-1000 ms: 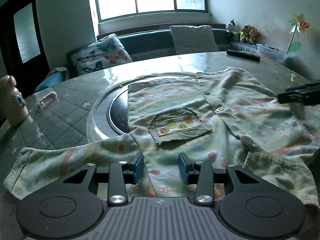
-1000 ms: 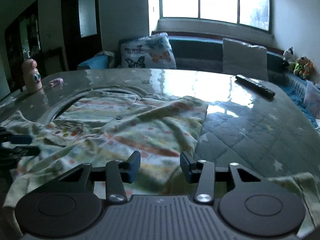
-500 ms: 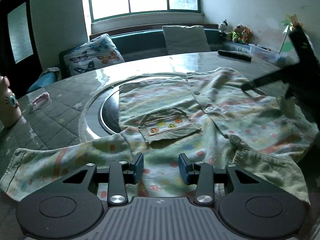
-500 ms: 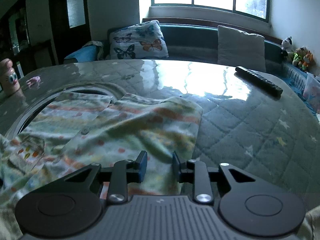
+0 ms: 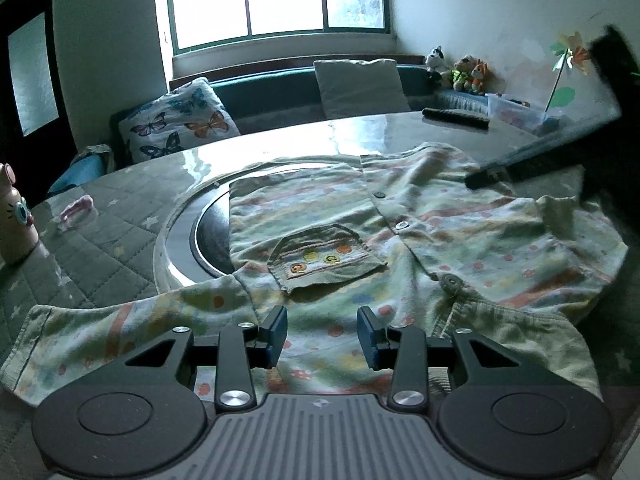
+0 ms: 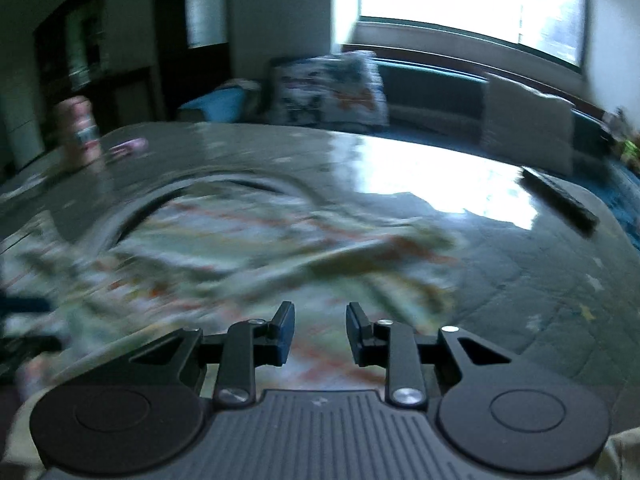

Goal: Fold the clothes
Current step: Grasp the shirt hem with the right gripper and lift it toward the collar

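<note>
A small pale shirt with coloured stripes, dots, buttons and a green chest pocket lies spread on the round table. Its collar and one sleeve lie near me. My left gripper is open and empty, just above the shirt's near edge. My right gripper is open and empty above the shirt, which is blurred in the right wrist view. The right gripper also shows as a dark blurred shape in the left wrist view, over the shirt's far right side.
A black round inset sits in the quilted table top, partly under the shirt. A remote lies at the far edge; it also shows in the right wrist view. A pink figure and a pink clip stand left.
My right gripper has swung quickly over the shirt and its jaws have widened again after narrowing. The shirt's right side is rumpled and pushed inward. The left gripper has barely moved.
</note>
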A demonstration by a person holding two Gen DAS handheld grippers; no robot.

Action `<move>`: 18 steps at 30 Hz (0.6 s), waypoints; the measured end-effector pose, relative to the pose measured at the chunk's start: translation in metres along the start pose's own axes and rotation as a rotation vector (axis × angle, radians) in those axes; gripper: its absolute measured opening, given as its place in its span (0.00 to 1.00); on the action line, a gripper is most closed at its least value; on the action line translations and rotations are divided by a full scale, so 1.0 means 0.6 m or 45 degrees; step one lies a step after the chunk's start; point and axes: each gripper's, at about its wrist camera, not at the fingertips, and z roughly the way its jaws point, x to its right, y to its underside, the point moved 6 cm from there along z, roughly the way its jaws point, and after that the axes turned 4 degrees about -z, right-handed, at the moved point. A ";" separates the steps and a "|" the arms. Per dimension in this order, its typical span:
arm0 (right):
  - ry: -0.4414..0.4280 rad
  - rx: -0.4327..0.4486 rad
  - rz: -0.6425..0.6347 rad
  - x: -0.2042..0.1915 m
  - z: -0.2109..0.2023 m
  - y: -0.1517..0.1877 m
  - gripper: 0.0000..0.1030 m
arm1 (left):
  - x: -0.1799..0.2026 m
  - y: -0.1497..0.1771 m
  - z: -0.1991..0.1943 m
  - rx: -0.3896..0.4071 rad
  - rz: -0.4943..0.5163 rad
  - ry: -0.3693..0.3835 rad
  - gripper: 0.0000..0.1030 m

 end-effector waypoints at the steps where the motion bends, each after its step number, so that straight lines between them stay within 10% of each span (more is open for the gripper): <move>1: -0.036 -0.002 -0.020 -0.020 -0.013 0.005 0.26 | 0.000 0.001 -0.001 0.002 -0.003 0.001 0.40; 10: -0.308 -0.034 -0.108 -0.165 -0.094 0.066 0.27 | -0.005 0.005 -0.008 0.012 -0.040 -0.002 0.40; 18: -0.334 -0.038 -0.112 -0.193 -0.102 0.086 0.27 | -0.009 0.014 -0.013 0.003 -0.058 -0.009 0.43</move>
